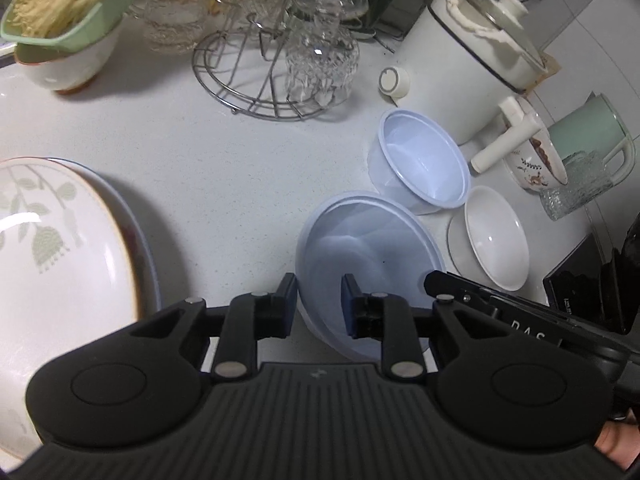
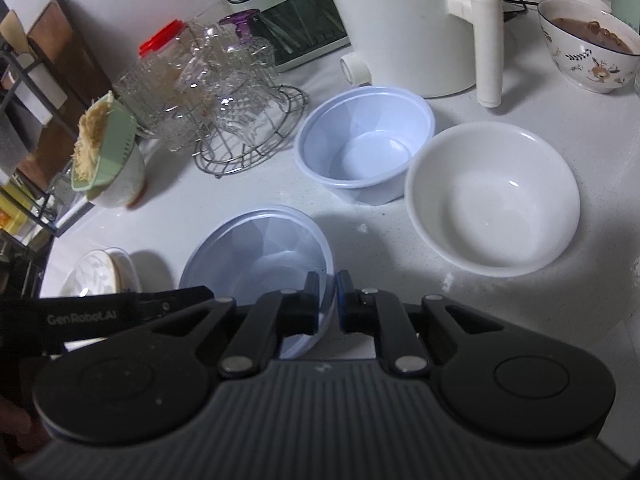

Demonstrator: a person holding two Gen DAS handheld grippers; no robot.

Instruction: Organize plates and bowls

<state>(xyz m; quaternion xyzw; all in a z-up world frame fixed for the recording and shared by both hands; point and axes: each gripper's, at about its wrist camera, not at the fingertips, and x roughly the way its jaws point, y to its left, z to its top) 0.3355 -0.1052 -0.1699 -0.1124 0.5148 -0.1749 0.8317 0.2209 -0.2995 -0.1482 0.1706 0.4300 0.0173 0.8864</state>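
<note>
A large pale blue plastic bowl (image 1: 372,256) (image 2: 260,252) is held at both sides. My left gripper (image 1: 319,300) has its jaws astride the bowl's left rim with a gap between them. My right gripper (image 2: 327,298) is shut on the bowl's right rim. A smaller blue plastic bowl (image 1: 420,160) (image 2: 364,144) and a white ceramic bowl (image 1: 496,236) (image 2: 492,200) stand behind on the white counter (image 1: 240,168). A leaf-patterned plate (image 1: 60,248) lies on a blue-rimmed plate at the left.
A wire rack with glass cups (image 1: 280,60) (image 2: 240,120) stands at the back. A white electric pot (image 1: 468,60) (image 2: 404,28), a green mug (image 1: 588,132), a bowl of food (image 2: 588,52) and a green strainer on a bowl (image 1: 68,20) (image 2: 108,148) crowd the counter.
</note>
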